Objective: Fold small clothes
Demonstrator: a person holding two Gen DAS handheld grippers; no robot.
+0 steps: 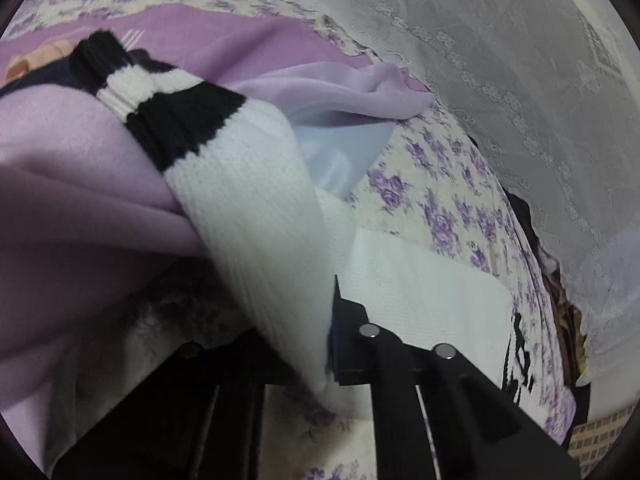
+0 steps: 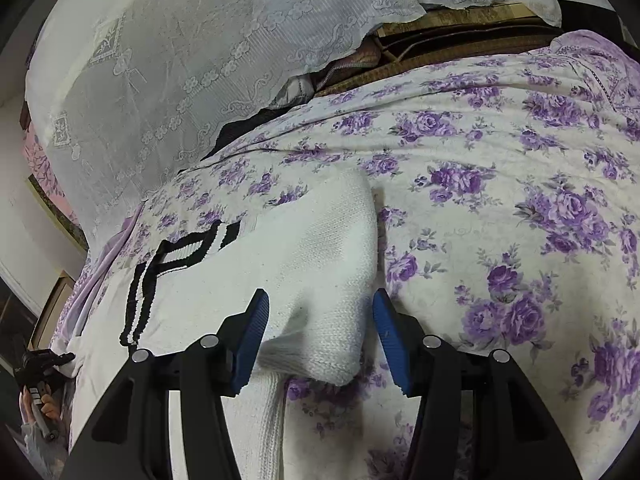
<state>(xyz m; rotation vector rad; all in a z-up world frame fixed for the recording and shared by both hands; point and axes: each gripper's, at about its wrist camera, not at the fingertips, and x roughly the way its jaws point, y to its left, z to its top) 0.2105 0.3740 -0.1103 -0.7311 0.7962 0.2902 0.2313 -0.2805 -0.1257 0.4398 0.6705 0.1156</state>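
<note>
The left gripper (image 1: 320,344) is clamped on the sleeve (image 1: 248,208) of the white knit sweater (image 2: 224,280), raising it off the floral bedspread (image 2: 500,208), probably to fold it across the body. The right gripper (image 2: 320,336) is spread, its blue pads (image 2: 252,336) straddling the sweater's folded edge, apparently ready to steady it.

L gripper (image 1: 320,344) pinches white sleeve (image 1: 256,216) w/ black-striped cuff, raised.
</note>
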